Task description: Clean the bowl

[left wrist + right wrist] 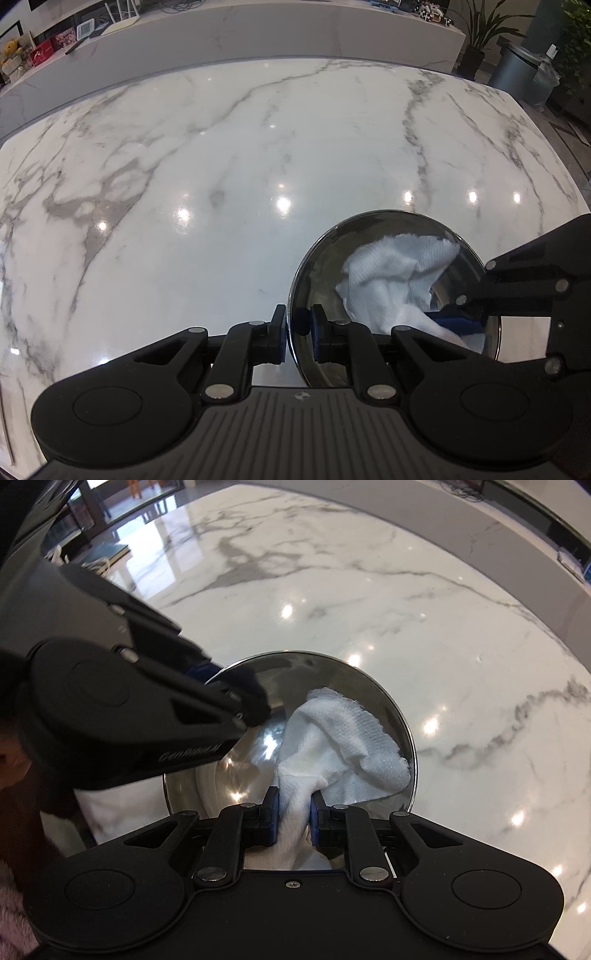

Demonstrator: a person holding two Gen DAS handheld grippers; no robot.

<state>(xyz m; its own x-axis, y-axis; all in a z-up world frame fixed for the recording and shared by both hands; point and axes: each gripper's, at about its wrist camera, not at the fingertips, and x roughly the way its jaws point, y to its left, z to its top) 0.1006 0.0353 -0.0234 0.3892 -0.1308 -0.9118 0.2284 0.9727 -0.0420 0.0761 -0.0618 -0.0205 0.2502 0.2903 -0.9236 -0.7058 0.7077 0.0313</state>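
Round polished steel bowl (321,266) on white marble counter (221,166): rim clamped by left tongs (298,334); crumpled white paper towel (343,738) inside bowl, pinched by right tongs (293,821).

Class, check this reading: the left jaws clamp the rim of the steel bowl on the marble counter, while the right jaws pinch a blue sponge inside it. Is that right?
One detail is wrong. The right gripper pinches a white paper towel, not a blue sponge; the right wrist view shows it. The rest holds: the left gripper clamps the rim of the steel bowl on the marble counter.
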